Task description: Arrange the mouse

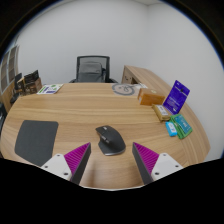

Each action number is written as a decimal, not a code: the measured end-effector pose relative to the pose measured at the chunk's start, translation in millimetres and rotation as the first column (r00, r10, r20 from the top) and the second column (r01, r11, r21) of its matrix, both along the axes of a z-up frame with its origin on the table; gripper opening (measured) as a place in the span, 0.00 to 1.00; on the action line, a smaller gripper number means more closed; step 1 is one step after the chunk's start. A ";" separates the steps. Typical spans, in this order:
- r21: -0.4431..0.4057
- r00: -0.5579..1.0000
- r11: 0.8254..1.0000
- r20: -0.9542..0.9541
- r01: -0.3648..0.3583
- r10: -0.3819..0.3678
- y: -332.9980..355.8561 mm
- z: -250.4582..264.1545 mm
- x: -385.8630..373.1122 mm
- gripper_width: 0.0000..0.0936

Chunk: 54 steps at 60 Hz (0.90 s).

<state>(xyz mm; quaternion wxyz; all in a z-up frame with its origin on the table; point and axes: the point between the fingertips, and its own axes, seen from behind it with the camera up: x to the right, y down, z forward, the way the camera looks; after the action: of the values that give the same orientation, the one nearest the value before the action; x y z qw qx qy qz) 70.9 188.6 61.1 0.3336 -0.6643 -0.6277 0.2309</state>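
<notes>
On the left of the wooden surface (80, 110) lies a dark mouse pad (37, 140), just ahead of the left finger's magenta pad. The hand-held gripper (113, 163) is spread wide and holds nothing. The mouse (109, 138) sits on bare wood just ahead of the fingers, roughly in line with the gap between them and apart from the mouse pad. Arranging it probably means carrying it onto the mouse pad, so the step in hand looks like the approach. It would go best if the person lowers the fingers either side of the mouse's flanks and closes low on its body. To the right stand a purple sign (178, 96) and a teal box (181, 126), well clear.
</notes>
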 end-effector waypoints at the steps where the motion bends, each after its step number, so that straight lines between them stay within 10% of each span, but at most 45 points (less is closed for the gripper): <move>1: 0.002 1.000 1.000 0.001 -0.003 0.003 0.6 -2.3 -3.5 0.92; 54: -0.085 0.996 0.995 0.074 0.050 -0.044 39.1 -79.9 -95.5 0.90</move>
<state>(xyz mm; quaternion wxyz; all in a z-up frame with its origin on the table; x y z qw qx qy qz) -24.7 227.7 -18.8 0.2866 -0.7009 -0.6129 0.2259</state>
